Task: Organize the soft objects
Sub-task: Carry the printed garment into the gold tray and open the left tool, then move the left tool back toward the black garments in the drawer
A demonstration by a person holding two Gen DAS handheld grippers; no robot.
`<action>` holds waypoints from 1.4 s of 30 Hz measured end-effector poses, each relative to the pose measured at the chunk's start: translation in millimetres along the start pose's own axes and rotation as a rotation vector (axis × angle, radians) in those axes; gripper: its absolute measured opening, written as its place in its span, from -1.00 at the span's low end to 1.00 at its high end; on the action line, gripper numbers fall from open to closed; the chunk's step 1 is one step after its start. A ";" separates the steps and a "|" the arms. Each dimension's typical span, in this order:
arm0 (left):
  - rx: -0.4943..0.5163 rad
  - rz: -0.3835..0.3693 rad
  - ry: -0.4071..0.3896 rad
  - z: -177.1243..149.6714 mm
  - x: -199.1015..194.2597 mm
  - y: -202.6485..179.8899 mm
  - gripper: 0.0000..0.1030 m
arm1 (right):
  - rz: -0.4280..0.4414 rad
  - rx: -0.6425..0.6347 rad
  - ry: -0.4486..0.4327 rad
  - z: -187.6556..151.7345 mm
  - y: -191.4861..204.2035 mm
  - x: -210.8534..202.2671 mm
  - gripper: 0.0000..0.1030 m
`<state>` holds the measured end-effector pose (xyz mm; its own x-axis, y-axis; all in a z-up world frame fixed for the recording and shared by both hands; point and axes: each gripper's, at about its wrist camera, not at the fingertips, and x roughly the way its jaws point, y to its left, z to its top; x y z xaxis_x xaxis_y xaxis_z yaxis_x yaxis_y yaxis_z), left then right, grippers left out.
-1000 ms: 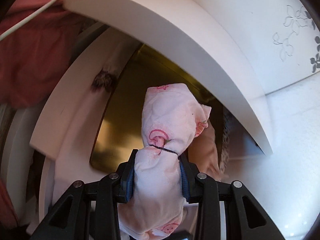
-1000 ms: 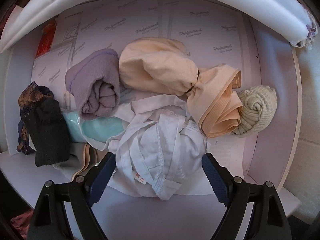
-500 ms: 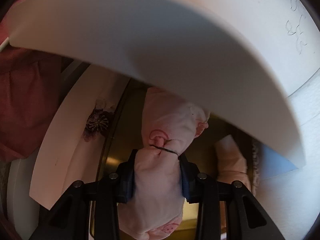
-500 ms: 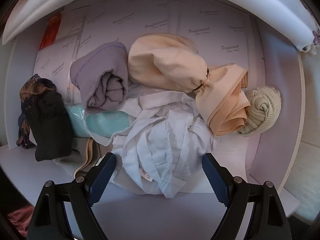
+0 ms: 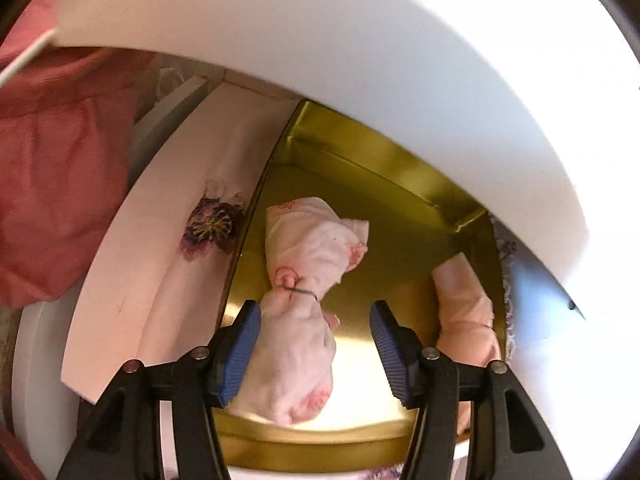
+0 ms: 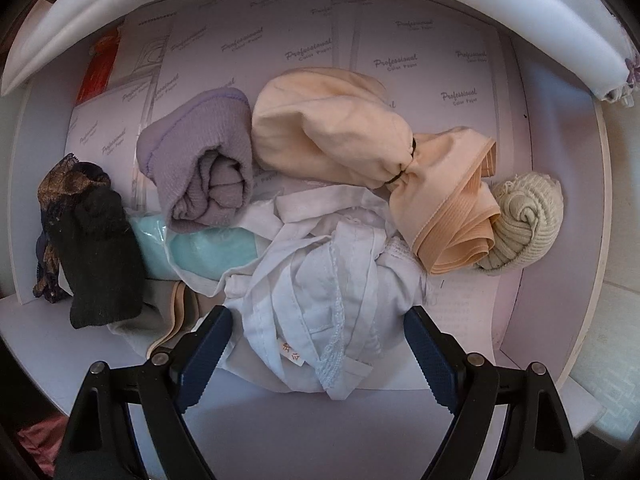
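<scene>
A pink printed cloth bundle (image 5: 304,320), tied with a dark band, lies in a gold tin (image 5: 384,200). My left gripper (image 5: 315,316) straddles its lower half; the jaws are opening and the right pad stands well off the cloth. A peach bundle (image 5: 464,308) lies at the tin's right side. My right gripper (image 6: 318,320) hangs open, pointing down over a crumpled white garment (image 6: 332,292) in a white drawer (image 6: 560,160), its pads apart from the cloth.
The drawer also holds a tied peach bundle (image 6: 340,136), a lilac roll (image 6: 200,160), a cream knit roll (image 6: 524,224), a black sock (image 6: 96,252) and a mint packet (image 6: 208,248). A white panel (image 5: 360,60) overhangs the tin. Red cloth (image 5: 52,160) lies to the left.
The left jaws have spread and let go of the pink bundle, which now rests on the tin's floor. The right gripper's view has barely shifted.
</scene>
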<state>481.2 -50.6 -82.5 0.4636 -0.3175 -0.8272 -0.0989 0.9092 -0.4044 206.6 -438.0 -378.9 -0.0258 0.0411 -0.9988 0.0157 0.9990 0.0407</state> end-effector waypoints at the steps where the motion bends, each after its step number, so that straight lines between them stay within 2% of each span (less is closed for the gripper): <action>1: -0.008 -0.003 -0.005 -3.2 -7.9 2.9 0.11 | 0.000 0.000 -0.001 0.1 0.0 -0.2 0.70; 7: -0.025 -0.025 -0.063 -17.3 -57.0 18.3 0.11 | -0.007 -0.006 -0.007 -1.3 1.2 1.6 0.70; 11: -0.044 -0.031 -0.086 -29.2 -74.7 27.1 0.11 | -0.012 -0.008 -0.010 -1.9 3.5 2.7 0.70; 17: -0.039 -0.016 -0.066 -62.5 -83.6 32.5 0.11 | -0.016 -0.008 -0.010 -0.8 4.4 2.9 0.70; 24: -0.092 0.047 0.040 -114.9 -79.0 60.1 0.11 | -0.015 -0.007 -0.012 -1.2 5.1 3.4 0.70; 27: -0.085 0.073 0.097 -136.7 -73.0 65.3 0.11 | -0.016 -0.011 -0.013 -1.3 4.8 3.2 0.70; 36: 0.062 0.177 0.339 -207.3 -17.4 64.7 0.11 | 0.010 0.008 -0.011 -3.4 -1.4 1.1 0.71; 39: 0.120 0.214 0.380 -220.8 -4.6 67.0 0.11 | 0.015 0.006 -0.015 -3.7 -3.4 0.6 0.71; 42: 0.121 0.233 0.414 -230.8 7.6 74.2 0.11 | 0.020 0.007 -0.017 -3.8 -4.4 -1.5 0.71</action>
<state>274.2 -47.6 -208.8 0.0497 -0.1596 -0.9859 -0.0442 0.9858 -0.1618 202.8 -442.5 -377.4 -0.0085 0.0608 -0.9981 0.0226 0.9979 0.0606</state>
